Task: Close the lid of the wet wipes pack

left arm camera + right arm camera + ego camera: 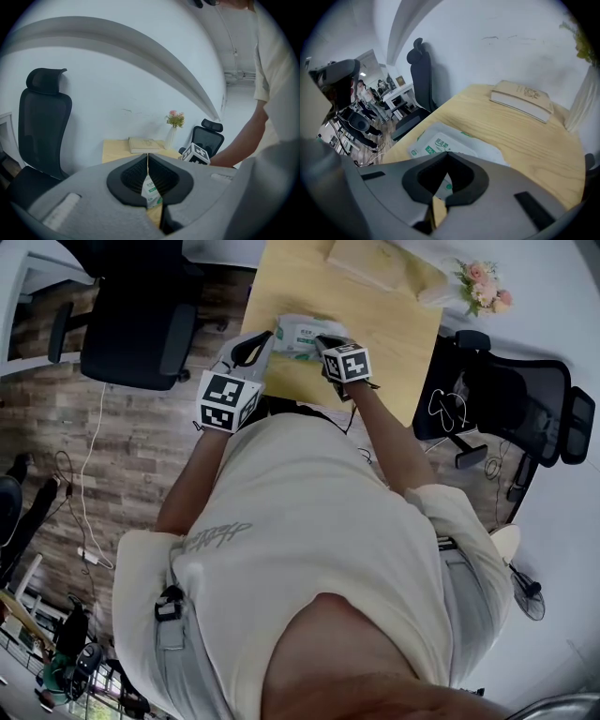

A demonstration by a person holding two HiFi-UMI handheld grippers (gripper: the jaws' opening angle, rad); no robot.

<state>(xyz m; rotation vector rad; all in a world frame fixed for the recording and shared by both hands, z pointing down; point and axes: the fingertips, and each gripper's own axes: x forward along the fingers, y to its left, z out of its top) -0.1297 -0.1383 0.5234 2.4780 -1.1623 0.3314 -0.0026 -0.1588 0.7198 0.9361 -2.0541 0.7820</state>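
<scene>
The wet wipes pack (298, 334), white with green print, lies near the front edge of the wooden table (394, 324). My left gripper (267, 341) is at the pack's left end. In the left gripper view its jaws (147, 157) are closed tip to tip, and the pack (151, 192) rises into the seam between them. My right gripper (326, 343) rests over the pack's right part. In the right gripper view it (447, 153) is shut, tips down on the pack (436, 140). The jaws hide the lid.
A closed book (366, 259) lies at the back of the table, with a vase of flowers (478, 282) to its right. A black office chair (141, 324) stands left of the table and another (525, 409) stands to the right. Cables run over the wood floor.
</scene>
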